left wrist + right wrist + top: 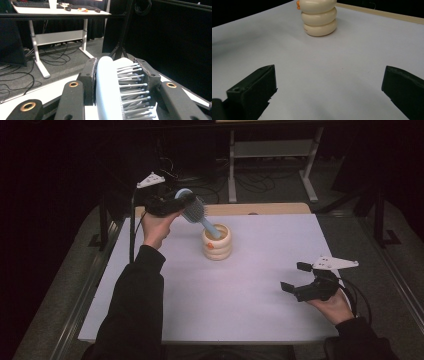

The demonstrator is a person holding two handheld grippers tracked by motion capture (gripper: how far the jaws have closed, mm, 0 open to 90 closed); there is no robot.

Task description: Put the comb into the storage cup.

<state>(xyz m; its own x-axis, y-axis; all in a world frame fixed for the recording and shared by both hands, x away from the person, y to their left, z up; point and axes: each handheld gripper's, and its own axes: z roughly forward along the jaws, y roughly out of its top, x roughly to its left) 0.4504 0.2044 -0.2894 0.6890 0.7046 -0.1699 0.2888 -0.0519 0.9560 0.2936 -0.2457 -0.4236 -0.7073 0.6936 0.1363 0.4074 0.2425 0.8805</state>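
Left tongs [181, 206] clamped on pale blue hairbrush [196, 211], handle tip inside cream ringed holder [217, 242]. Right tongs [298, 279] apart, well right of holder. Risk: slanted handle levering holder over on bench [260, 310].

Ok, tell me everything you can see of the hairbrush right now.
The hairbrush is pale blue, plastic by the look, with a rounded oval head and rows of grey, ball-tipped bristles. The left hand-held gripper is shut on its head, one pad on the smooth back, the other against the bristle side. It hangs tilted, handle down, with the handle's end inside the cream ringed holder near the table's middle.
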